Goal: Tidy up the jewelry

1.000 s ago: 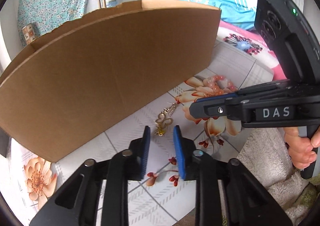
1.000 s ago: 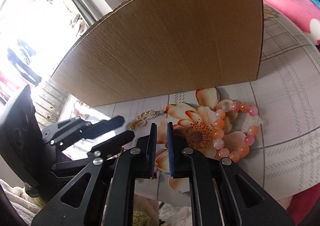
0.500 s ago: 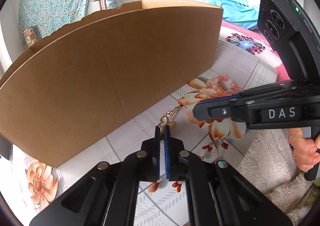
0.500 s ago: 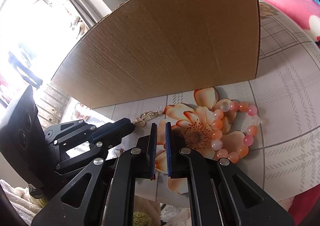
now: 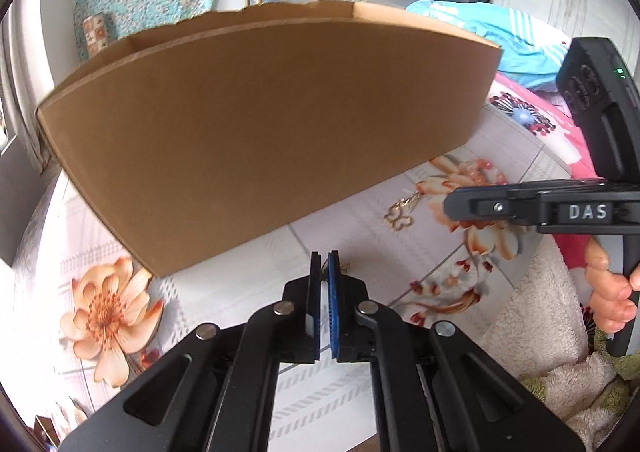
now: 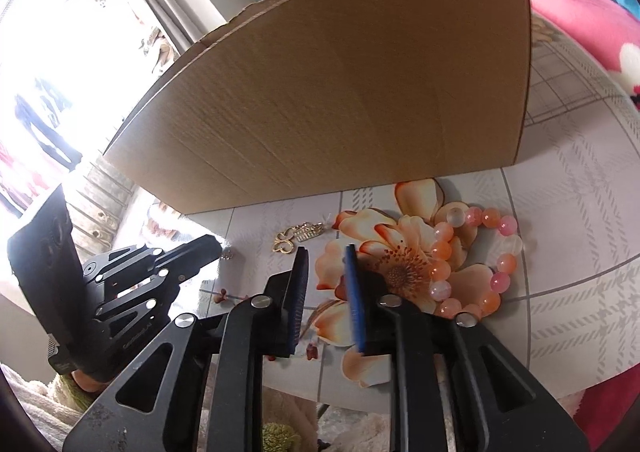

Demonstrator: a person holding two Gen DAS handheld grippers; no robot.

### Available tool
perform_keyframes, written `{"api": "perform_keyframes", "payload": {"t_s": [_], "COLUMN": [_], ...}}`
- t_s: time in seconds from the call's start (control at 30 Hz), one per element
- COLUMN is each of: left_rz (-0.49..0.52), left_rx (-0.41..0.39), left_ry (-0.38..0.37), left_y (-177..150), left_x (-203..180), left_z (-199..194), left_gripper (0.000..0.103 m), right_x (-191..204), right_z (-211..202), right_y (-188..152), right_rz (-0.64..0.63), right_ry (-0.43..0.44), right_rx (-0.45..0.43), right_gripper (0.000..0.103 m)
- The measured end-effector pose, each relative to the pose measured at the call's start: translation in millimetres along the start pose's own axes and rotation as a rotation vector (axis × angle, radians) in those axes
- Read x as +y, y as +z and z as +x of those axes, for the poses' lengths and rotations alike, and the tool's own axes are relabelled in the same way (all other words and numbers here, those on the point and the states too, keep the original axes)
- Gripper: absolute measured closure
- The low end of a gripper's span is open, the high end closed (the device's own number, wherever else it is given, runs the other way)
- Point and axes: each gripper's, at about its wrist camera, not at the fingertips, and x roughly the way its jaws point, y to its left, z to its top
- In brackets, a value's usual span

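Flowered tablecloth point(image 5: 248, 264) underneath, tall cardboard box point(image 5: 260, 123) standing at the back, bedding beyond. Left gripper point(image 5: 325, 258) low over the cloth near the box's front wall, clenched almost flat. Tiny glint at its tips, too small to tell whether pinched or merely lying beside. Right gripper point(image 6: 325, 252) spread apart and empty, hovering between gold charm point(image 6: 297, 238) and bead bracelet point(image 6: 442, 250). Charm flat on the cloth just in front of the box, apart from both tools. Bracelet curled on a printed flower further right, untouched.

Probably the pick-up stage, with the inside of the box hidden from both views. Next, most likely: lower the right pads astride the charm or a bead, squeeze gently, then lift over the high wall and let go inside. Thin charm, awkward to pinch off flat cloth, so press down and catch an edge.
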Motion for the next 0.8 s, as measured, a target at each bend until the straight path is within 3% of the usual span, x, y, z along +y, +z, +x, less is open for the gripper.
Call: {"api": "perform_keyframes", "payload": {"t_s": [0.37, 0.53, 0.7, 0.8], "left_rz": [-0.055, -0.121, -0.069, -0.025], "left_rx": [-0.013, -0.03, -0.031, -0.023], "left_ry": [-0.023, -0.083, -0.071, -0.043], "left_y": [-4.1, -5.6, -9.5, -12.1], "left_x": [16.1, 28.3, 20.0, 11.8], "left_z": [-5.3, -13.9, -19.9, -19.8], "left_gripper": [0.1, 0.099, 0.077, 0.074], "right_x": [34.1, 42.4, 42.3, 37.3], "right_z": [12.3, 20.9, 24.5, 21.1], "right_y": [-1.6, 0.5, 0.9, 1.0], "right_rz": [-0.073, -0.08, -0.077, -0.074], "right_ry": [-0.009, -0.008, -0.007, -0.004], "right_rx": [0.016, 0.02, 0.019, 0.016], "right_gripper": [0.079, 0.077, 0.076, 0.076]}}
